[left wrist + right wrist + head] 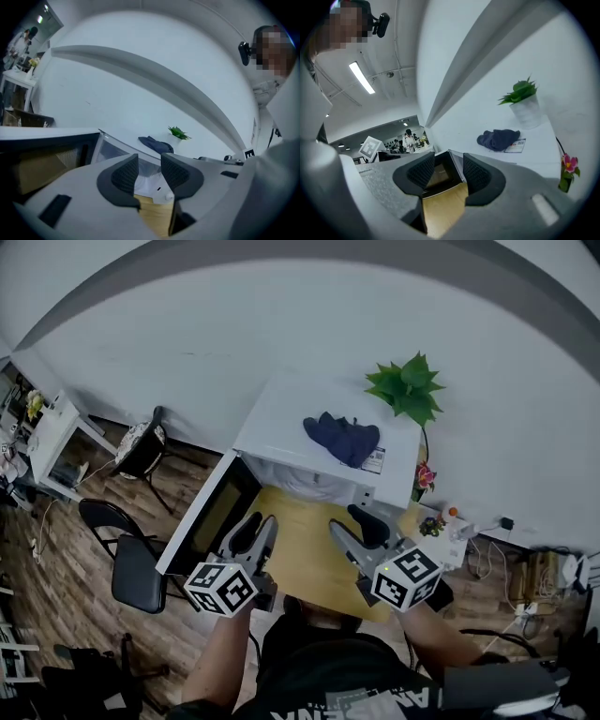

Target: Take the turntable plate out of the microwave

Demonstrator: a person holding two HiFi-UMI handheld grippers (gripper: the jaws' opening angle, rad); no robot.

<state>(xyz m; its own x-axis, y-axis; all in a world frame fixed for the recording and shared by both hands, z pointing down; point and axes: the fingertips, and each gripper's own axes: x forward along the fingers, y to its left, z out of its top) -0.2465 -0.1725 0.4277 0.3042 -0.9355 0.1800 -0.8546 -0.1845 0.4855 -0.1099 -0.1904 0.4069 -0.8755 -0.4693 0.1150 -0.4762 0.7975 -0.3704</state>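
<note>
Left gripper (262,521), right gripper (349,519), jaws apart, microwave (281,423) just ahead

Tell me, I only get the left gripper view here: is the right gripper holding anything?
Observer: No. The right gripper is empty; its fingers stand apart with nothing between them.
Operator: Is anything standing to the right of the microwave?
Observer: Yes, a pink flower stands by the right side of the microwave, on the wooden table.
Operator: And left of the door?
Observer: A black chair stands on the floor just left of the open door.
</note>
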